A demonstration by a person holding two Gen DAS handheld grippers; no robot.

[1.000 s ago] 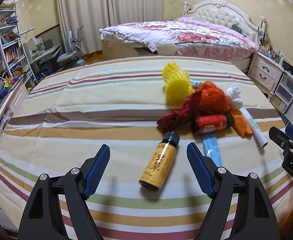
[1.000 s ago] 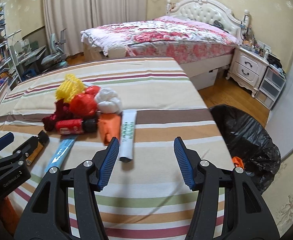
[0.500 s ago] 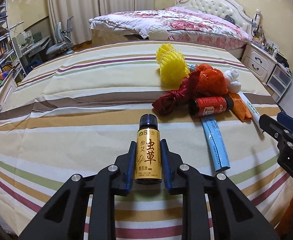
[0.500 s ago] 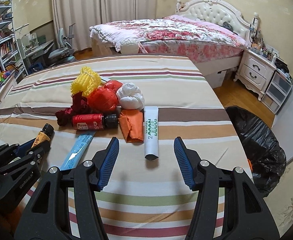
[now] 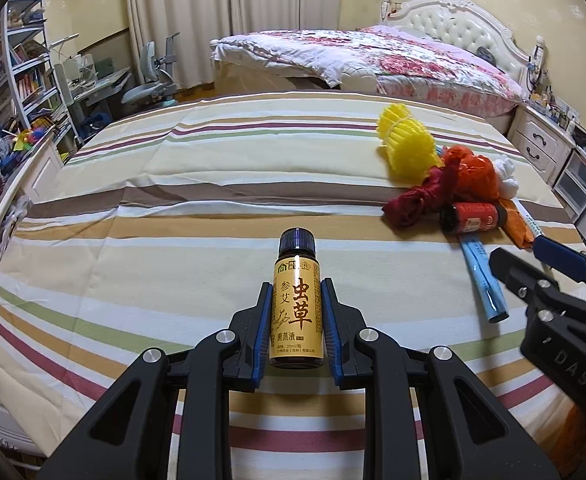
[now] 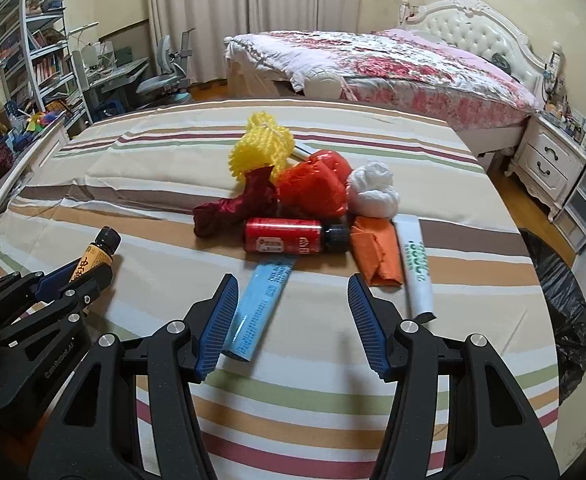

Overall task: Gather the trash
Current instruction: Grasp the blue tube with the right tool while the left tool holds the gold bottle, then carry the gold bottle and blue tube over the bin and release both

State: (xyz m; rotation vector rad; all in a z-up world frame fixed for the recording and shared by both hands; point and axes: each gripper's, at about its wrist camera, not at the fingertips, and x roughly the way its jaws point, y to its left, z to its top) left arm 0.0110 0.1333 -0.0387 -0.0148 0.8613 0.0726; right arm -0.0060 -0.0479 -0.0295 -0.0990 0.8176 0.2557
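My left gripper is shut on a small brown bottle with a yellow label, its dark cap pointing away from me, just over the striped bedspread. In the right wrist view the same bottle sticks out of the left gripper at the left edge. My right gripper is open with nothing between its fingers, and a blue sachet lies beside its left finger. Beyond it lies a pile: a red bottle, an orange packet, a white tube, a red bag, a yellow foam net and a white tissue wad.
A black trash bag stands on the floor off the bed's right edge. A second bed with a floral quilt lies behind, with white nightstands at right. A desk, a chair and bookshelves fill the left side.
The left gripper closed on the yellow-labelled bottle, which now lies straight between its fingers. The right gripper moved left, from the white tube to beside the blue sachet.
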